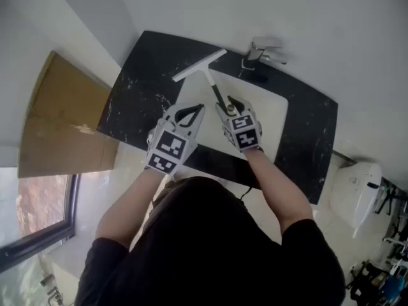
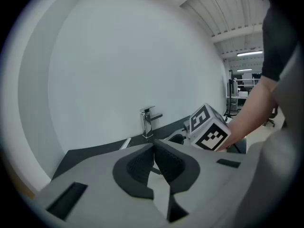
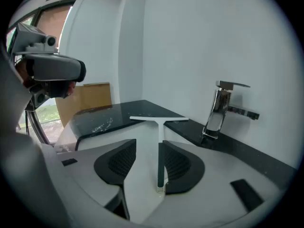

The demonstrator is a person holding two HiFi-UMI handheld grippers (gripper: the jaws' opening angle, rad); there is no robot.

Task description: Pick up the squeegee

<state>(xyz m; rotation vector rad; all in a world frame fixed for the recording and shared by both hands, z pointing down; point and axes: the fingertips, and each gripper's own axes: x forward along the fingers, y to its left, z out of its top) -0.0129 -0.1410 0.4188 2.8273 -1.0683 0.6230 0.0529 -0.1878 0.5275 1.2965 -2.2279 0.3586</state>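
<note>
The squeegee (image 1: 201, 64) has a white blade and a dark handle, and it rests across the far edge of the white sink basin (image 1: 271, 110). My right gripper (image 1: 231, 104) is open with the handle's near end between its jaws. In the right gripper view the handle (image 3: 160, 148) runs close along the right pad (image 3: 178, 164), and a gap separates it from the left pad. My left gripper (image 1: 193, 111) hovers just left of the right one, shut and empty. In the left gripper view its pads (image 2: 142, 164) meet.
A chrome faucet (image 1: 263, 53) stands behind the basin, set in a black stone countertop (image 1: 137, 91). A brown cardboard sheet (image 1: 64, 116) leans at the left by a window. A white fixture (image 1: 357, 193) sits lower right. White wall runs behind the counter.
</note>
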